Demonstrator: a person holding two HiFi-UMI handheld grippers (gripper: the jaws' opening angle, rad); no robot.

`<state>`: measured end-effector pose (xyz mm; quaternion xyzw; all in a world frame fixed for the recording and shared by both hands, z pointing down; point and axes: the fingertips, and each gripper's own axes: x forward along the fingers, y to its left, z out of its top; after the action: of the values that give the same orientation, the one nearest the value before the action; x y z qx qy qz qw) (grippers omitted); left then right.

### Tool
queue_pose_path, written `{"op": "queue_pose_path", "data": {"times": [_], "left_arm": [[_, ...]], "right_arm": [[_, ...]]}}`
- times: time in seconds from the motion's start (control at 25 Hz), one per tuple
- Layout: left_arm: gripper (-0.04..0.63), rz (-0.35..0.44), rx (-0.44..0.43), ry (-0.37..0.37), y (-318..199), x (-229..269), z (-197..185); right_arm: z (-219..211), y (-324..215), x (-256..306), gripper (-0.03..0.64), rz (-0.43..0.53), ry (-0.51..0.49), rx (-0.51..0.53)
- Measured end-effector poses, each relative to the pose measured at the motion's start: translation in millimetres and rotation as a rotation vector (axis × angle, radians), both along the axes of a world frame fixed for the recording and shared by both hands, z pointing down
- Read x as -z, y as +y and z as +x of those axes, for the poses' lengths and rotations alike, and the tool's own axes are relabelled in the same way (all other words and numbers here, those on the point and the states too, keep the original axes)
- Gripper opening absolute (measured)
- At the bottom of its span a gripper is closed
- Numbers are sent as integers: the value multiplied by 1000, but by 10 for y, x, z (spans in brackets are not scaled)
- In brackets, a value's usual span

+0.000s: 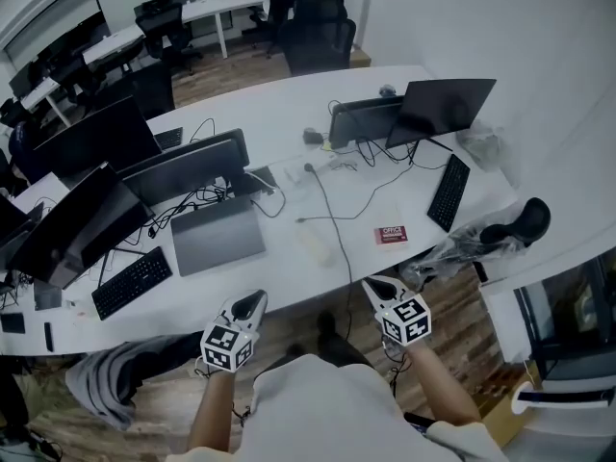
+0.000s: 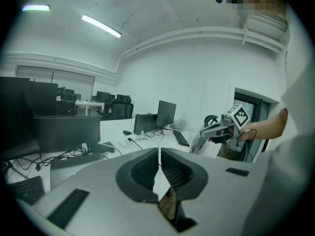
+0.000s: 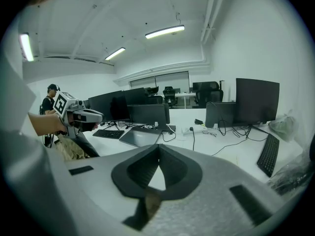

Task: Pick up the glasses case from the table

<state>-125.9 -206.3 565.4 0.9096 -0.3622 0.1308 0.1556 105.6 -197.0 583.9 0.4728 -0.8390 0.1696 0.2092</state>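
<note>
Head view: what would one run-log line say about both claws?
left claw: shut, empty | right claw: shut, empty | both: short of table edge, touching nothing | pickup: not begun

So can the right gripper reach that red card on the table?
Probably yes. The red card lies near the table's front edge, just ahead of the right gripper, with only bare tabletop between them. Its jaws are shut, though, so they would have to open first.
</note>
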Motion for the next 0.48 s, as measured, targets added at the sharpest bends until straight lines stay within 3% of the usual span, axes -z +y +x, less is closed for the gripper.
{"op": "queue_pose_path", "data": {"times": [0.48], "left_arm": [[14, -40, 136, -3, -744, -136, 254]], "right_arm": [[170, -1013, -149, 2, -34, -8, 151]]}}
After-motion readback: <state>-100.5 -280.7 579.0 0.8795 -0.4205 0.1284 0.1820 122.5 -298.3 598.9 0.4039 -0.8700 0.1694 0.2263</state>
